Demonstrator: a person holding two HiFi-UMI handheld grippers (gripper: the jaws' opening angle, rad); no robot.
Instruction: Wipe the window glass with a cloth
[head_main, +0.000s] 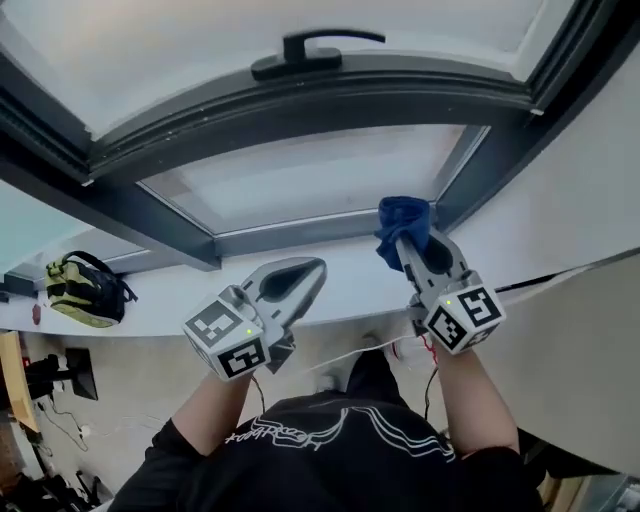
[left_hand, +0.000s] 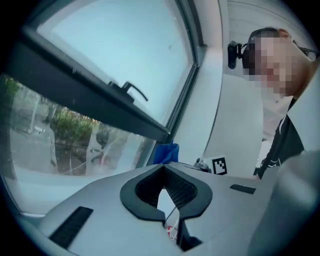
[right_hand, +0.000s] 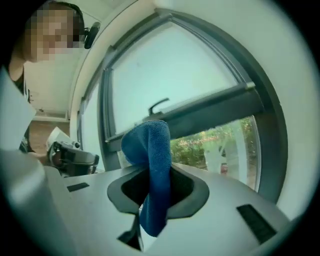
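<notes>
White sill (head_main: 140, 315) runs beneath both tools, just beyond the person's black shirt in the head view. Left gripper (left_hand: 165, 170): jaws pressed together, nothing between the pads, hovering over the sill with no job at present. Right gripper (right_hand: 156, 175): jaws pinching the blue cloth (right_hand: 150, 145) at its middle, with a rounded wad bulging past the tips and a tail hanging back toward the grip. In the head view that wad sits at the lower right corner of the lower pane (head_main: 300, 180), close to the dark frame (head_main: 300, 235); I cannot tell whether it touches either. Farther up, the horizontal frame bar carries a black handle (head_main: 310, 52), with an upper pane above it. Trees and pale shapes show outside through the glass. Judgement: no wiped area is evident, so the step in hand is bringing the cloth onto the glass. To do it well I would present the wad flat-on so that fabric, not the jaw tips, meets the pane. I would press lightly, work in overlapping passes outward from the corner, steer clear of the handle, and hold the pinch firm so the cloth cannot slide out. Left tool is best held off the glass.
</notes>
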